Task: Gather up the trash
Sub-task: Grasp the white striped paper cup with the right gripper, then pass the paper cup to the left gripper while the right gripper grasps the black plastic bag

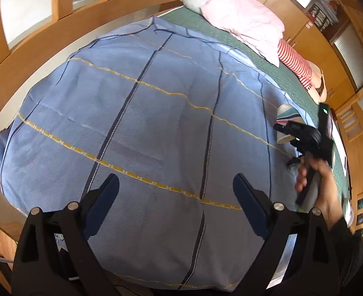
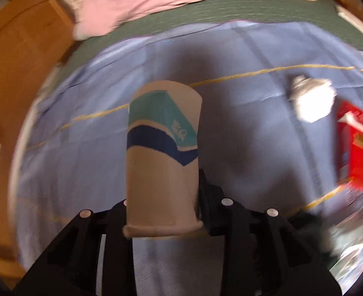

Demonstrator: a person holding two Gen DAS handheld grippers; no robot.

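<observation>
Two views covered one bed, most of each frame filled by a blue checked blanket (image 1: pixel 156 123) over a green sheet (image 1: pixel 287 79), with a pink pillow (image 1: pixel 243 17) at upper right of the left wrist view. Step in hand, as judged: carrying the first piece of trash. The right gripper (image 2: pixel 161 197) was clamped on a paper cup (image 2: pixel 161 148), rim toward the camera, centre of its own frame. The left gripper (image 1: pixel 176 197) stood wide apart, nothing between its fingers, low in its frame. Next move probably called for a bin or bag; neither view showed one clearly. Only the right wrist view showed a crumpled white paper (image 2: pixel 309 98) and a red carton (image 2: pixel 356 145) at right. Only the left view showed the person's hand (image 1: pixel 322 180) on the right tool.
</observation>
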